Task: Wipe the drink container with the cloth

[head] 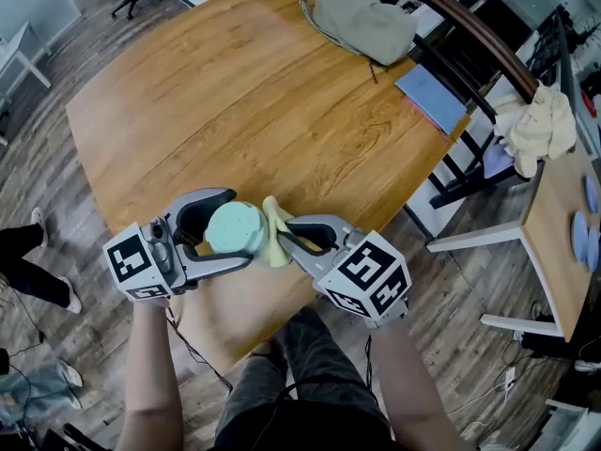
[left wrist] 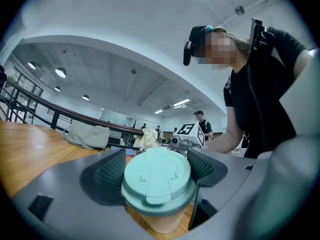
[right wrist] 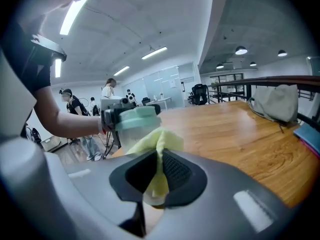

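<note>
A paper cup with a mint-green lid [head: 234, 229] is held above the near edge of the wooden table [head: 244, 101]. My left gripper [head: 214, 229] is shut on the cup [left wrist: 159, 184], one pad on each side just below the lid. My right gripper [head: 282, 237] is shut on a yellow cloth [head: 273, 234], which bunches out ahead of the pads [right wrist: 156, 156] and lies against the cup's right side [right wrist: 132, 129]. In the right gripper view the cloth hides the cup's lower part.
A grey bag [head: 362, 19] and a blue notebook [head: 432, 94] lie at the table's far right. Dark chairs [head: 470, 148] stand along its right edge. A second table [head: 563, 224] with a cream cloth heap [head: 537, 128] is at the right. A person's shoes [head: 56, 261] show at the left.
</note>
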Action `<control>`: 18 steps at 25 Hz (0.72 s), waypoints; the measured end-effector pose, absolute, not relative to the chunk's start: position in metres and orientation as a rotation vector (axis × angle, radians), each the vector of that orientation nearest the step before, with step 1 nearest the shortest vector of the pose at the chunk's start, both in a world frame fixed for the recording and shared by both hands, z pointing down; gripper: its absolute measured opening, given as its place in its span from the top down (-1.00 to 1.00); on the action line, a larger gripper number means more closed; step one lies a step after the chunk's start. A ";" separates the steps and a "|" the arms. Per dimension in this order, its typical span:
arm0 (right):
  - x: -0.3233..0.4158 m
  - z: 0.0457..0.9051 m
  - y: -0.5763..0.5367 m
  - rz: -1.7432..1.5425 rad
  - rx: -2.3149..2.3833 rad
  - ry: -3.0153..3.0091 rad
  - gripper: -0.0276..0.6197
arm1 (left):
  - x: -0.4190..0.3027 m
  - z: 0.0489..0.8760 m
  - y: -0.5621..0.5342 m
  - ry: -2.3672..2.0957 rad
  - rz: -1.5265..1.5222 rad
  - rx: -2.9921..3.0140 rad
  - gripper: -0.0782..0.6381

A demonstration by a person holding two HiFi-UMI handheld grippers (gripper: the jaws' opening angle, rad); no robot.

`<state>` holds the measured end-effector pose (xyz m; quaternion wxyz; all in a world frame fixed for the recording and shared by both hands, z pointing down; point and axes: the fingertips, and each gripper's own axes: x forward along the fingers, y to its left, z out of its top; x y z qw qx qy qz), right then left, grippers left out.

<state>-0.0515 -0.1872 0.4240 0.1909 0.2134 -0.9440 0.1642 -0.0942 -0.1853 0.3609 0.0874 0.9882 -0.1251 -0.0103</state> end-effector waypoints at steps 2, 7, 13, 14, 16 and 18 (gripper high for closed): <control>-0.046 0.442 -0.185 0.525 0.609 -2.626 0.79 | -0.094 0.360 -0.185 -0.376 -0.029 2.942 -0.28; -0.035 0.476 -0.178 0.667 0.649 -2.585 0.79 | -0.093 0.360 -0.184 -0.381 -0.025 2.946 -0.28; -0.025 0.503 -0.171 0.703 0.668 -2.506 0.79 | -0.083 0.358 -0.182 -0.366 0.004 2.964 -0.28; -0.023 0.507 -0.170 0.719 0.677 -2.496 0.79 | -0.081 0.358 -0.181 -0.361 0.012 2.970 -0.28; -0.020 0.514 -0.168 0.750 0.699 -2.475 0.79 | -0.075 0.357 -0.178 -0.344 0.031 2.985 -0.28; -0.018 0.521 -0.164 0.751 0.716 -2.447 0.79 | -0.068 0.356 -0.176 -0.322 0.048 3.000 -0.28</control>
